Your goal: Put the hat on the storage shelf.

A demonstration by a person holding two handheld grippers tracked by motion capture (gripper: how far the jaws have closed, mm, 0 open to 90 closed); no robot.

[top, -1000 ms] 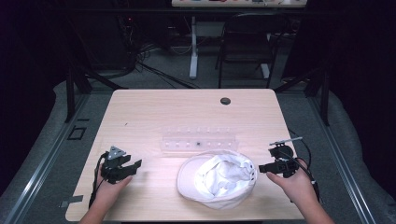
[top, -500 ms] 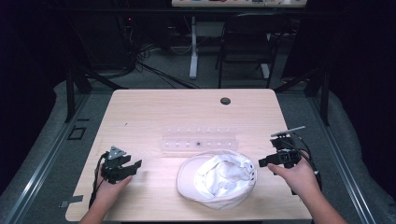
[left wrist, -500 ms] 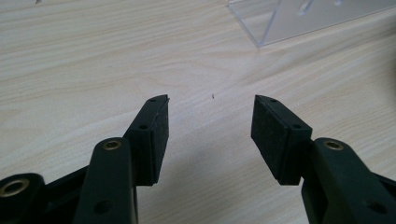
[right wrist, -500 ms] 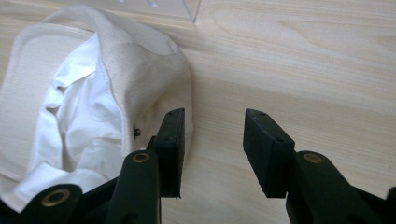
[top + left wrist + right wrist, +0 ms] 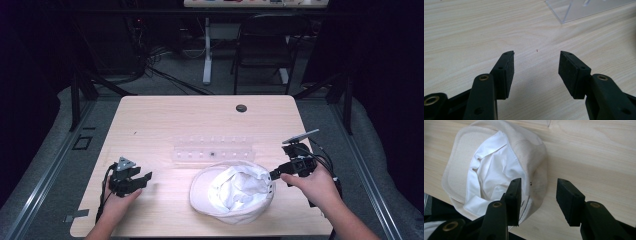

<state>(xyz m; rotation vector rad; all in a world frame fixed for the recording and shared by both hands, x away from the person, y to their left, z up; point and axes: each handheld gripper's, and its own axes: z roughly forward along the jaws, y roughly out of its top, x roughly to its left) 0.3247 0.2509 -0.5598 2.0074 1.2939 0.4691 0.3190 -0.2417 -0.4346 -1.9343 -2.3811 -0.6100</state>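
Observation:
A white cap (image 5: 234, 192) lies upside down on the wooden table (image 5: 165, 120), its white lining facing up. In the right gripper view the cap (image 5: 494, 170) spreads to the left, and my right gripper (image 5: 539, 183) is open just over its rim, one jaw above the cloth and the other above bare wood. From above, the right gripper (image 5: 276, 175) sits at the cap's right edge. My left gripper (image 5: 144, 180) rests open near the table's front left, with only wood between its jaws (image 5: 536, 53).
A clear plastic rack (image 5: 212, 150) lies across the table's middle, just behind the cap; its corner (image 5: 579, 10) shows ahead of the left gripper. A dark cable hole (image 5: 241, 108) sits near the far edge. A chair (image 5: 262, 45) stands beyond the table.
My right gripper has risen a little and shifted in toward the cap's right rim. The left gripper and the cap have stayed where they were.

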